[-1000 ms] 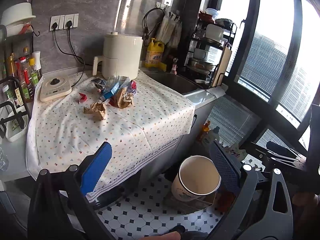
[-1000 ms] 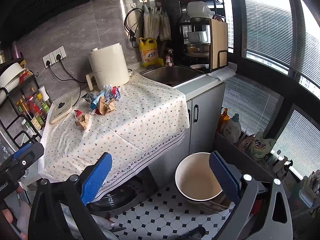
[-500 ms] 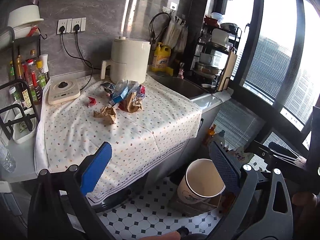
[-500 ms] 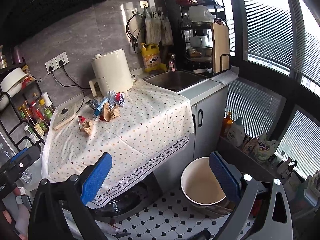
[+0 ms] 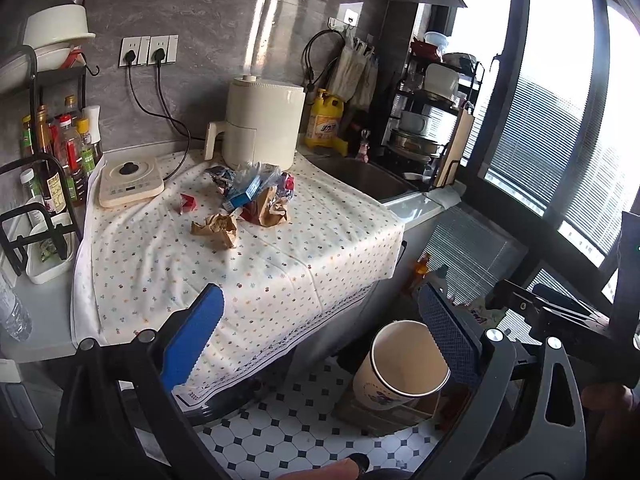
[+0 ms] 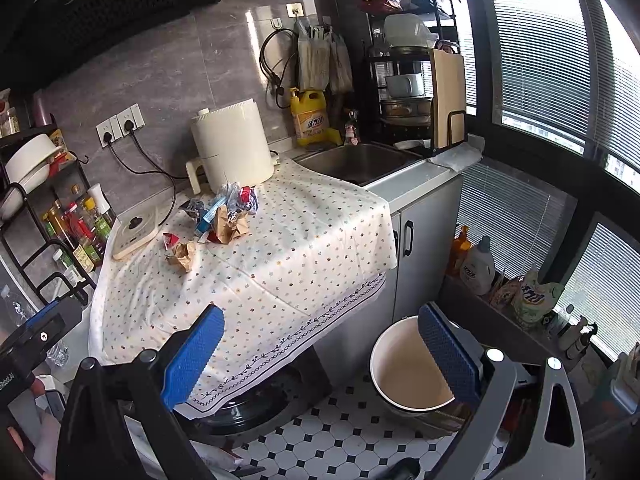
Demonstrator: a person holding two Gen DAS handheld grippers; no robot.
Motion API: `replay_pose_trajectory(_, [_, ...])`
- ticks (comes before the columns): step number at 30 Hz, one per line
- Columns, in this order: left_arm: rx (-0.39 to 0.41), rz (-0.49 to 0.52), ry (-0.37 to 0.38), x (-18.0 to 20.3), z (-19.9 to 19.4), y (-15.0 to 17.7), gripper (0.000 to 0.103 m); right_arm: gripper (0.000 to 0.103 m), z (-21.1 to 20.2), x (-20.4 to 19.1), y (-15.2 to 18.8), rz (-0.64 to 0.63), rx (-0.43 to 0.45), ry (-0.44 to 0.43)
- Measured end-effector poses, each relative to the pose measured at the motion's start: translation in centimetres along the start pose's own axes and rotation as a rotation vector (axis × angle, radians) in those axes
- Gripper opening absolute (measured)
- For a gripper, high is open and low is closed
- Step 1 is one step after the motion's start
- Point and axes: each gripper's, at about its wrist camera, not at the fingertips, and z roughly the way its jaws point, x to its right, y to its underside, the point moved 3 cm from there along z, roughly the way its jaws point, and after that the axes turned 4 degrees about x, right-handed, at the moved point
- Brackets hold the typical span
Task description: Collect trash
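Trash lies on the dotted tablecloth [image 5: 256,276] in front of a cream appliance: a crumpled brown paper [image 5: 216,227], a brown bag with plastic wrappers and a blue packet [image 5: 260,196], and a small red wrapper [image 5: 187,202]. In the right wrist view the same pile [image 6: 228,216] and the loose brown paper [image 6: 183,255] show. A cream bin [image 5: 404,368] [image 6: 412,372] stands on the tiled floor by the counter. My left gripper [image 5: 320,344] is open and holds nothing, well short of the trash. My right gripper [image 6: 320,352] is open too, near the counter's front edge.
A cream appliance [image 5: 260,128] and a flat white cooker [image 5: 128,188] sit at the back. A bottle rack [image 5: 52,168] stands left, a sink [image 6: 356,162] and dish rack [image 6: 416,96] right. Detergent bottles [image 6: 480,266] line the window ledge.
Both grippers have risen and edged towards the counter, so the tablecloth and trash look nearer and lower in view. Both stay open and empty.
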Motion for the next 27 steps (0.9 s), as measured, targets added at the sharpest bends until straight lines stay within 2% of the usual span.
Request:
replay_pose_trajectory(21, [0.004,-0.018,-0.003,-1.4,0.1,-0.2,0.097,0.095,-0.2,-1.4,-0.4,-0.029,0.010,0.004])
replay_pose_trajectory(27, [-0.012,-0.019,-0.008,-1.5,1.2,-0.3,0.097,0.095,1.1,-1.4,-1.1,-0.025,-0.003,0.002])
